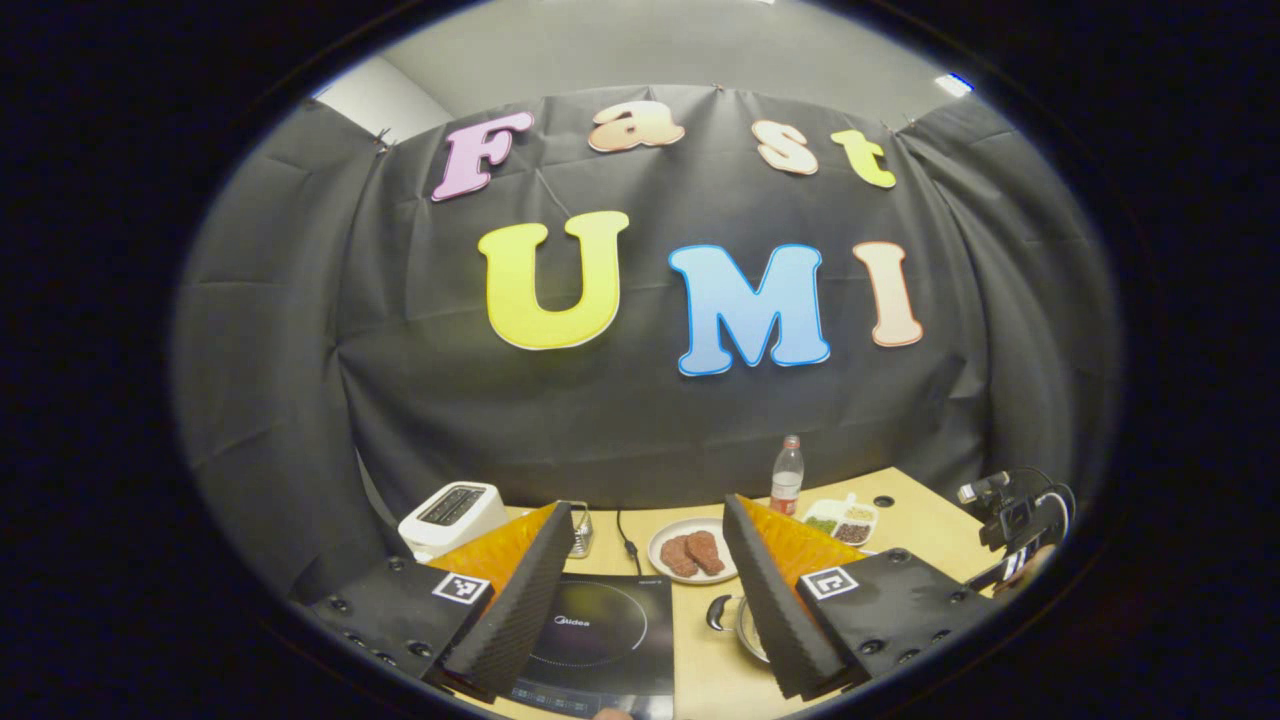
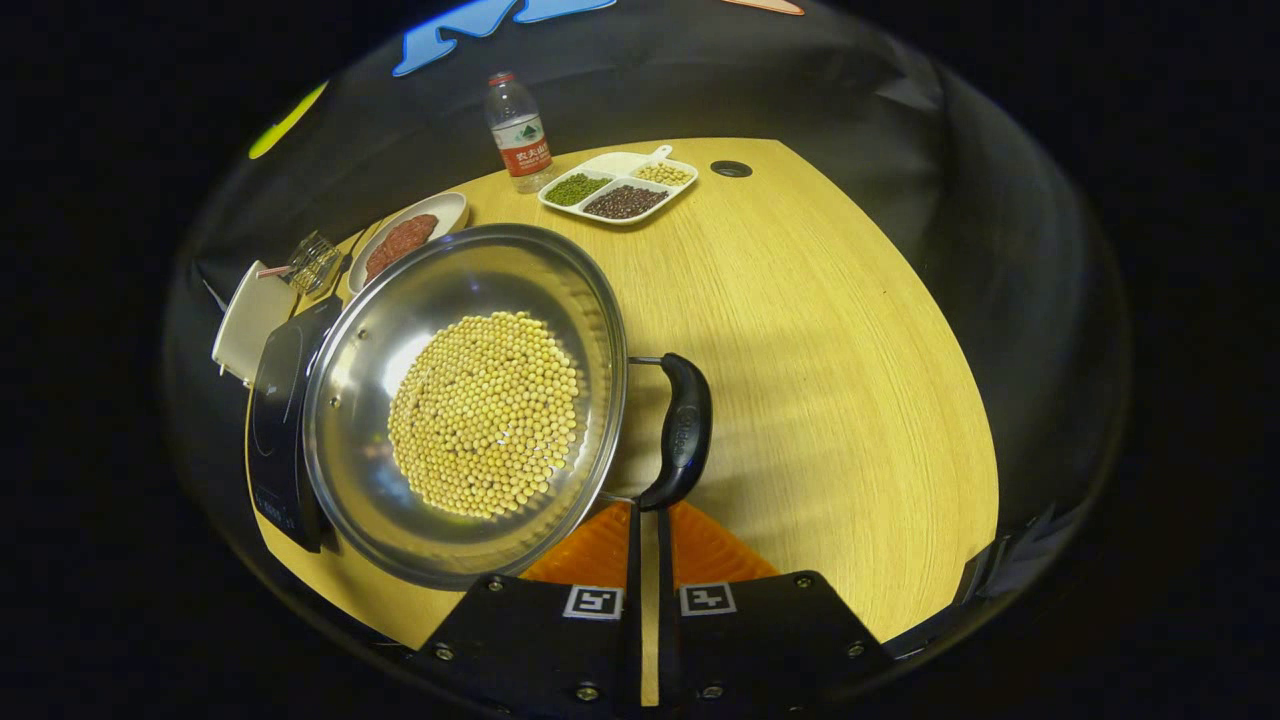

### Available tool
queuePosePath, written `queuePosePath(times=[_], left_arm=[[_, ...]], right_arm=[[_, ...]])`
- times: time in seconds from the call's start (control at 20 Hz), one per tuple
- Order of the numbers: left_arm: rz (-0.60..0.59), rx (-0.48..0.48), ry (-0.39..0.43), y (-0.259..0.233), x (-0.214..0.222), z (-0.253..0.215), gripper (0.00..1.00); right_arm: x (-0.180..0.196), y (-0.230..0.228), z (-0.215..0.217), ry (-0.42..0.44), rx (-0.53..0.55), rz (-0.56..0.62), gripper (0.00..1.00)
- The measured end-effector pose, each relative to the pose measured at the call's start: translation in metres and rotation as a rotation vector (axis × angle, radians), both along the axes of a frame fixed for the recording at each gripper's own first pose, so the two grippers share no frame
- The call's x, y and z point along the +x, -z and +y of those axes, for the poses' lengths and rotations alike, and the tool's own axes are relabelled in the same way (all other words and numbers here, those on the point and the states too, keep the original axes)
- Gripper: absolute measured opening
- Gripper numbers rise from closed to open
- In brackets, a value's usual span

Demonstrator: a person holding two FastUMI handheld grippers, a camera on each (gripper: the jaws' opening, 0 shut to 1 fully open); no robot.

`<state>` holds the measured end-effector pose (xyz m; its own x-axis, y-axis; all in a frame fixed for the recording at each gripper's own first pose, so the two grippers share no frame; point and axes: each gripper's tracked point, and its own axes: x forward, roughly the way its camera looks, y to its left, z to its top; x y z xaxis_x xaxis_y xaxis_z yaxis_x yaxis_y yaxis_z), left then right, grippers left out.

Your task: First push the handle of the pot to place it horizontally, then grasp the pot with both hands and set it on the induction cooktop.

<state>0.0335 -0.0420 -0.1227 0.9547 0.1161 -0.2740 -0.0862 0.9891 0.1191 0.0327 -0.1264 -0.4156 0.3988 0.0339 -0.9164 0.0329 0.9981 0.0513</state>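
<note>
Right gripper view: the right gripper [image 2: 647,520] has its fingers pressed together with only a slit between them, the tips just below the pot's handle [image 2: 684,430]; whether they touch it cannot be told. The pot [image 2: 465,400], holding yellow beans [image 2: 487,412], sits on the wooden table [image 2: 830,330] beside the cooktop [image 2: 280,410]. In the left gripper view, the left gripper [image 1: 650,580] is spread wide above the cooktop [image 1: 605,640], with a plate of meat [image 1: 692,552] and a bottle [image 1: 787,475] beyond.
</note>
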Motion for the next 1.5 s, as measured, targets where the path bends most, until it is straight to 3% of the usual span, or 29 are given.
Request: queuePosePath(times=[0.15, 0.2, 0.65, 1.05, 1.2, 1.3, 1.4, 1.45, 1.5], left_arm=[[0.009, -0.001, -0.003, 0.006, 0.004, 0.0, 0.94], [0.013, -0.001, -0.005, 0.008, 0.006, 0.0, 1.0], [0.043, -0.008, -0.021, 0.026, 0.011, -0.001, 0.97], [0.02, -0.04, 0.006, 0.021, 0.006, -0.002, 0.94], [0.018, -0.073, 0.044, 0.025, -0.001, -0.008, 0.97], [0.029, -0.104, 0.086, 0.033, -0.007, -0.015, 1.0], [0.04, -0.115, 0.105, 0.042, -0.014, -0.017, 0.94], [0.047, -0.119, 0.114, 0.048, -0.015, -0.018, 0.97], [0.064, -0.128, 0.127, 0.055, -0.017, -0.022, 0.97]], right_arm=[[0.011, 0.003, -0.005, 0.02, -0.013, -0.01, 0.07], [0.015, 0.003, -0.007, 0.022, -0.018, -0.011, 0.07], [0.04, 0.009, -0.014, 0.018, -0.043, -0.042, 0.07], [0.02, -0.02, -0.018, 0.06, -0.06, -0.119, 0.07], [0.007, -0.049, -0.006, 0.064, -0.009, -0.201, 0.07], [-0.001, -0.061, 0.002, 0.043, 0.005, -0.262, 0.38], [-0.007, -0.075, 0.002, 0.032, -0.02, -0.337, 0.89], [-0.009, -0.081, 0.002, 0.036, -0.025, -0.368, 1.0], [-0.012, -0.088, 0.004, 0.043, -0.019, -0.393, 1.0]])
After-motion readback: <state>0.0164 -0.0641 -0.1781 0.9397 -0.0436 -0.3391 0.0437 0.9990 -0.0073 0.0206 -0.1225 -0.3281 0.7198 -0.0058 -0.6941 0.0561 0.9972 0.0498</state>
